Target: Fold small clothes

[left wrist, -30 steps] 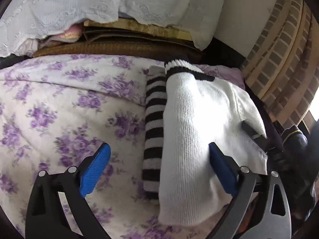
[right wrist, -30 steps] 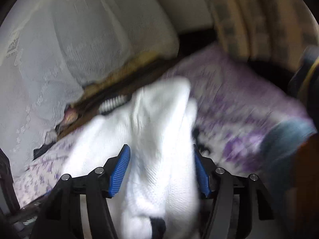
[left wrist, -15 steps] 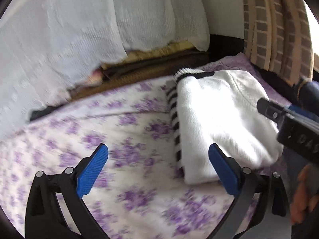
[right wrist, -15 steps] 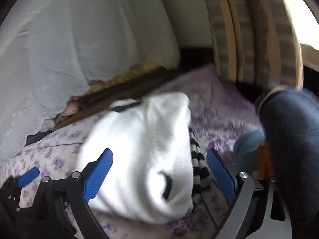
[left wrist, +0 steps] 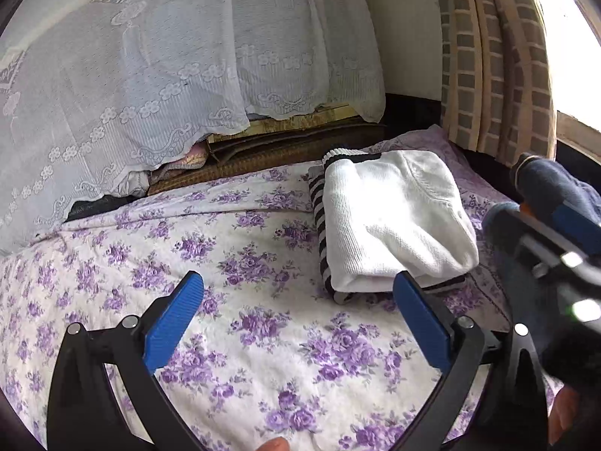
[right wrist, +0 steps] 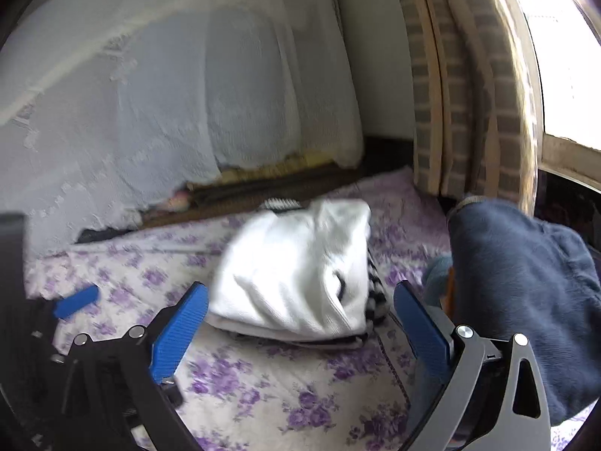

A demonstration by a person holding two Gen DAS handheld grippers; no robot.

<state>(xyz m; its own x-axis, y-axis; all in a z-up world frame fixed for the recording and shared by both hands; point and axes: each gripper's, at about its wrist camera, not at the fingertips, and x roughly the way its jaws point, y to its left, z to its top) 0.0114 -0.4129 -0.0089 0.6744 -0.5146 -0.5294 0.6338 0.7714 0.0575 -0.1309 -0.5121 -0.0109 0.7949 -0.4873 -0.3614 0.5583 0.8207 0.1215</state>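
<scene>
A folded white knit garment with black-and-white striped trim (left wrist: pixel 394 221) lies on the purple-flowered bedspread (left wrist: pixel 240 263); it also shows in the right wrist view (right wrist: pixel 296 267). My left gripper (left wrist: pixel 296 315) is open and empty, hovering above the bedspread in front and to the left of the garment. My right gripper (right wrist: pixel 300 323) is open and empty, just in front of the garment. The right gripper's body shows at the right edge of the left wrist view (left wrist: pixel 556 248). A left fingertip (right wrist: pixel 77 300) shows in the right wrist view.
A dark blue fleece garment (right wrist: pixel 526 285) lies at the right, beside the white one. A white lace cover (left wrist: pixel 169 67) drapes over stacked things behind the bed. A brick-patterned curtain (left wrist: pixel 496 56) and a bright window (right wrist: pixel 571 56) stand at the back right.
Both grippers have pulled back from the white garment, which now lies folded on the bedspread. The right gripper opened wider and let go of it.
</scene>
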